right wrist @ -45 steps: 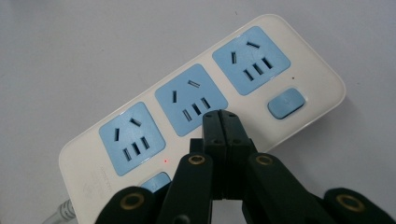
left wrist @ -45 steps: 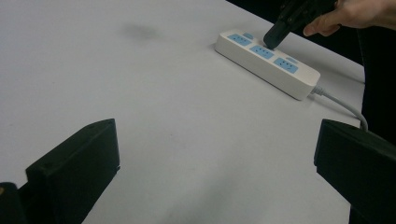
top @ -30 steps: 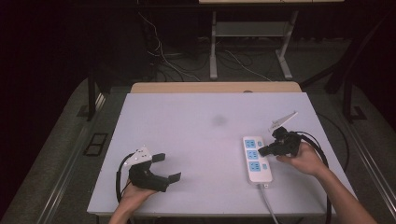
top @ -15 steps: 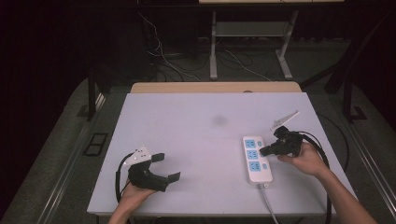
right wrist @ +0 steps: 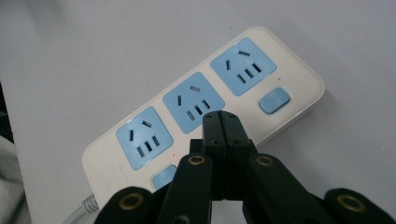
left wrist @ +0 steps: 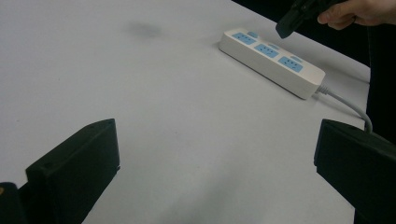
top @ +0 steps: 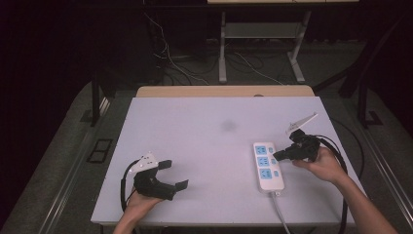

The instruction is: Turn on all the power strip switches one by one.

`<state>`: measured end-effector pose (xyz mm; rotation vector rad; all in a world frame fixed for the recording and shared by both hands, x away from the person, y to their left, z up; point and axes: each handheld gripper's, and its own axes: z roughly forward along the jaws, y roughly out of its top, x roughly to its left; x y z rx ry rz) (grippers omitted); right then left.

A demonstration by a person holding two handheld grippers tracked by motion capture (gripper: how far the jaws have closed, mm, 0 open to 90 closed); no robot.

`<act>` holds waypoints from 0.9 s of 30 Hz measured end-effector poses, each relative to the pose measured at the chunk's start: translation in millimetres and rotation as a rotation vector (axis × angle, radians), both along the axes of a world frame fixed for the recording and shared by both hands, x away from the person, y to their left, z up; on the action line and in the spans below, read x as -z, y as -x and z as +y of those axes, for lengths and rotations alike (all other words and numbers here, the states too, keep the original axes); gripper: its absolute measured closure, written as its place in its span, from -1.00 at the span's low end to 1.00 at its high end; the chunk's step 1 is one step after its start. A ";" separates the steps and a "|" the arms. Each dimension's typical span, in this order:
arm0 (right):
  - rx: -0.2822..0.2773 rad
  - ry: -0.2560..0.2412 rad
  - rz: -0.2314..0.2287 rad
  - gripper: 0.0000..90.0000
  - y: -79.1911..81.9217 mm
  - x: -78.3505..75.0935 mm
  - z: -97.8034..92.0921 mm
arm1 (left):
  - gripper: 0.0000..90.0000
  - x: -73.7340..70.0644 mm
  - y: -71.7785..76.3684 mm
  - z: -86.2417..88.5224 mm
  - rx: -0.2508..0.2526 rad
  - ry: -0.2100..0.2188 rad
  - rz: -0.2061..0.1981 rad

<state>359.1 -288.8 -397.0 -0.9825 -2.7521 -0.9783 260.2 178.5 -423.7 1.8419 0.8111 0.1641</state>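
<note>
Nearest the person, the left gripper [top: 168,177] rests low at the near-left of the white table [top: 195,131], jaws spread wide with nothing between them; in the left gripper view bare tabletop lies in the gap. Farther out on the right, the right gripper [right wrist: 221,125] hovers just above the power strip [top: 267,166], jaws pressed together and holding nothing, tips pointing down over the middle socket's switch area; whether they touch the casing cannot be told. The strip lies flat at the near-right of the table, long axis running away from the person, its grey cable [top: 282,217] leaving the near end and dropping off the table edge. Handling judgement: rigid plastic body, light to moderate in weight, smooth and probably a little slippery on this surface; the cable is stiff enough to drag or swing the body if pulled. Best hold is across the short width at mid-length, clear of the switches; pressing a switch needs only closed tips from above, with the strip likely to stay put. Appearance: white rounded casing, three pale blue socket faces [right wrist: 196,108] in a row, a small blue rocker switch [right wrist: 274,100] beside each, and a faint red dot near the socket closest to the cable. Beyond the table, a dark floor with loose wires [top: 170,61].
</note>
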 end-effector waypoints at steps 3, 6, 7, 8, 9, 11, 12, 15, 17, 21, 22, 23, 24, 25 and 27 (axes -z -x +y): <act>-0.002 0.001 -0.009 1.00 -2.0 -5.7 -0.5 | -1.00 -0.1 0.0 0.1 0.000 0.000 -0.001; -0.002 -0.005 -0.020 1.00 -4.5 -11.8 -1.2 | -1.00 -0.1 0.0 0.3 -0.001 0.001 0.000; -0.001 -0.007 -0.024 1.00 -5.3 -13.9 -1.4 | -1.00 -0.1 -0.1 0.4 0.000 0.000 0.000; 0.000 -0.008 -0.024 1.00 -5.8 -15.4 -1.3 | -1.00 -0.1 -0.1 0.4 0.000 0.000 0.000; -0.002 -0.006 -0.026 1.00 -6.3 -16.5 -1.4 | -1.00 -0.1 -0.1 0.3 0.000 0.000 0.000; -0.005 -0.004 -0.029 1.00 -7.8 -19.0 -1.0 | -1.00 0.0 -0.1 0.1 0.000 -0.001 0.000; -0.004 -0.002 -0.030 1.00 -8.4 -19.9 -0.5 | -1.00 0.0 -0.2 0.1 0.000 -0.002 0.000; -0.005 0.000 -0.031 1.00 -10.9 -22.9 0.5 | -1.00 0.0 -0.2 0.3 0.000 -0.002 0.000; -0.007 0.005 -0.035 1.00 -13.1 -25.1 1.1 | -1.00 0.0 -0.3 0.5 0.000 -0.002 0.000; -0.005 0.008 -0.037 1.00 -16.9 -29.3 1.4 | -1.00 0.0 -0.3 0.6 0.000 -0.002 0.000; -0.003 0.008 -0.038 1.00 -17.5 -29.9 1.6 | -1.00 0.1 -0.4 0.5 0.000 -0.001 0.000; -0.007 0.008 -0.040 1.00 -18.8 -30.7 1.7 | -1.00 0.1 -0.5 0.4 0.000 -0.001 0.000; -0.004 0.011 -0.040 1.00 -19.5 -31.4 1.9 | -1.00 0.1 -0.4 0.4 0.000 -0.003 0.000; -0.004 0.011 -0.041 1.00 -20.3 -32.0 2.3 | -1.00 0.0 -0.4 0.4 0.000 -0.002 0.000; -0.004 0.012 -0.039 1.00 -21.6 -33.2 3.0 | -1.00 0.0 -0.4 0.5 0.000 -0.002 0.000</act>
